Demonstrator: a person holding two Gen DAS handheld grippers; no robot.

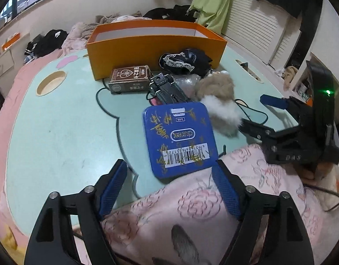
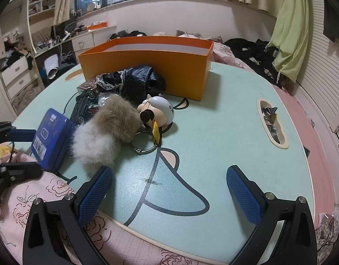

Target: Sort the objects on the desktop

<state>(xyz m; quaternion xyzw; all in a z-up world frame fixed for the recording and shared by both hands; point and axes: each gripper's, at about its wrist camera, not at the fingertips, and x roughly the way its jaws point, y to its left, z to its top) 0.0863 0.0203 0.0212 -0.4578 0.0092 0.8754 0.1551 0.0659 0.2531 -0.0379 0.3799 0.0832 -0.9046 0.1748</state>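
**Blue pads spread wide over table edge, blue tin just ahead**

Left gripper (image 1: 170,184) parted, nothing between its pads, hovering above pink floral bedding (image 1: 191,209) at the near rim of the mint table (image 1: 59,132). Blue tin (image 1: 180,138) flat on the table just beyond those fingertips, barcode end nearest, one corner overhanging the bedding. Behind the tin, black toy car (image 1: 167,88); beside that, brown card box (image 1: 129,80) touching the orange box (image 1: 156,50), open-topped, at the far side. Black lace cloth (image 1: 187,64) heaped against the orange box's front wall. Fluffy beige-and-white pom-pom (image 2: 105,130) just right of the tin, touching a cartoon-head keychain (image 2: 157,111) with metal ring and yellow tag.

Right gripper (image 2: 169,186) likewise spread, empty, over bare tabletop near the front rim, well right of the tin. Slot in the table (image 2: 272,123) further right, holding crumpled foil wrappers. Clothes, drawers and a window behind.
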